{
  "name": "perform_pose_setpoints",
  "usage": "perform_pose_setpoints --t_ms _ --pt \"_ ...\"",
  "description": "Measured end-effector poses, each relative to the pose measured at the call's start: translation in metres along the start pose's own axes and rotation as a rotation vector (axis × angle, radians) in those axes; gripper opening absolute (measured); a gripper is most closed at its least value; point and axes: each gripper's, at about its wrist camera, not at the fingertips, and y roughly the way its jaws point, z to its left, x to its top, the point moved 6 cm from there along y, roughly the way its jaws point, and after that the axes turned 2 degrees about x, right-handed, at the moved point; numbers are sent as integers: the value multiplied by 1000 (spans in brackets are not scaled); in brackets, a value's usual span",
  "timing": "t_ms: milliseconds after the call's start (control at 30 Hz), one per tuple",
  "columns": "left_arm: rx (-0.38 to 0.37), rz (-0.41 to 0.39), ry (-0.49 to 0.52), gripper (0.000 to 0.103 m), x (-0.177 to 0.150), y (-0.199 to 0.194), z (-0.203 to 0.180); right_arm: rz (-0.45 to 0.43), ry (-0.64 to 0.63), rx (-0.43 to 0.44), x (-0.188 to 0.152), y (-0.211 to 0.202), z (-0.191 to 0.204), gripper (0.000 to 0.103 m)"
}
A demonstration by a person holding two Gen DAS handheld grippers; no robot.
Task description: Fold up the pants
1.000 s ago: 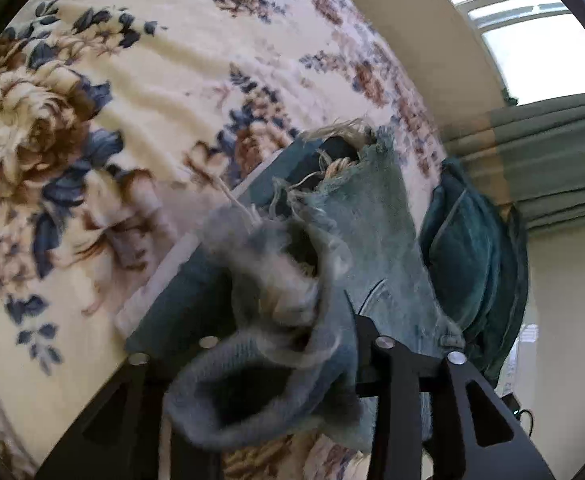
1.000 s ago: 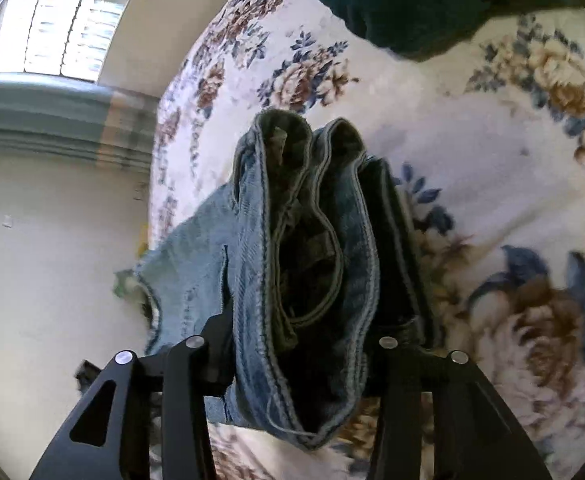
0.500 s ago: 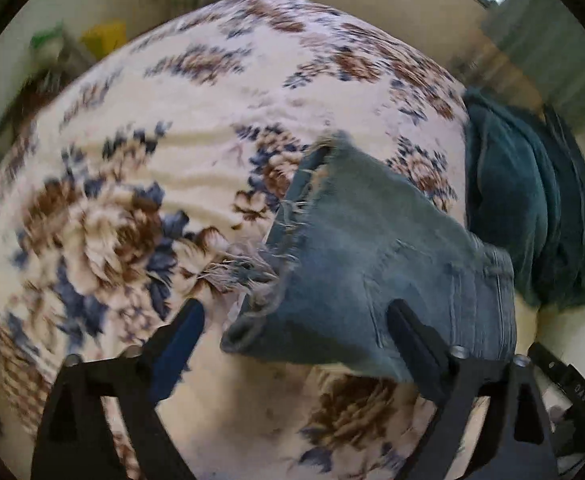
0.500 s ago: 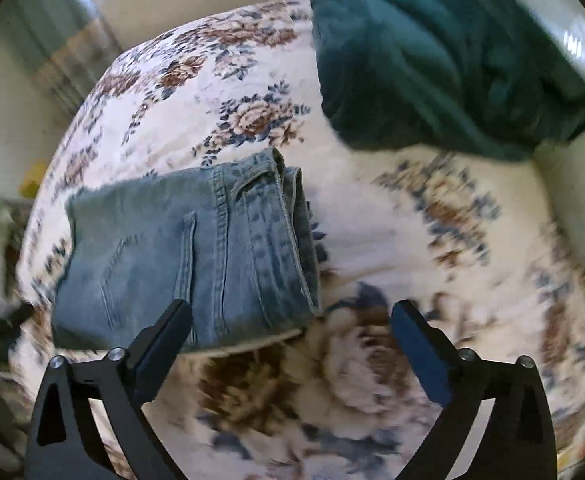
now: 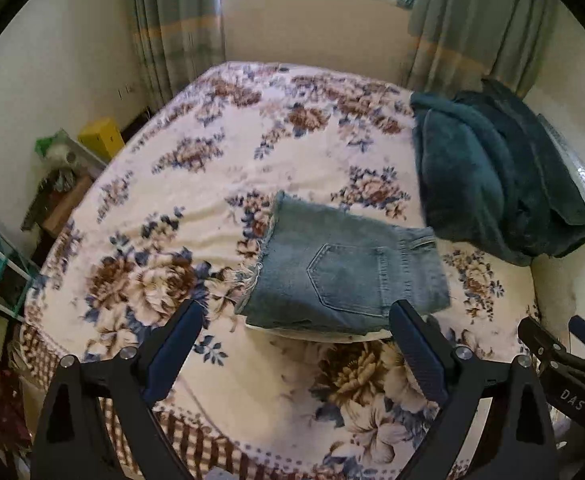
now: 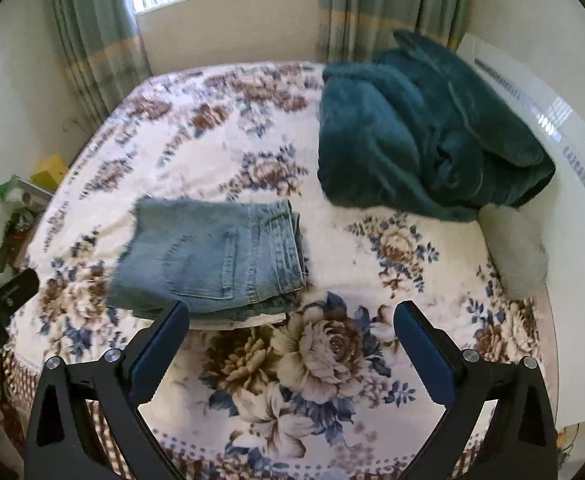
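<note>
While both spread wide and grip nothing, the left gripper [image 5: 294, 336] and right gripper [image 6: 292, 330] hang above the near edge of the floral-print bedspread [image 6: 324, 360]. Just beyond lie the folded light-blue denim pants [image 5: 348, 276] [image 6: 212, 256], pocket up. Farther right sits a bunched dark-teal fleece blanket [image 6: 424, 128]; green curtains [image 5: 172, 28] hang behind.
</note>
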Motion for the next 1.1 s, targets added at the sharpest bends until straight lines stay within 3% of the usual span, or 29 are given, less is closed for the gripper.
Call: perform_pose_setpoints --t_ms 333,567,867,1100 --pt "16 -150 17 95 -37 -154 1 -142 -17 36 -43 -170 -7 103" --pt "24 -206 18 95 -74 -230 -2 -194 -53 34 -86 -263 -15 103" --pt "9 -254 34 95 -87 -280 2 -259 -52 9 -107 -355 -18 103" --pt "5 -290 39 95 -87 -302 13 -303 -48 -2 -98 -382 -7 103"
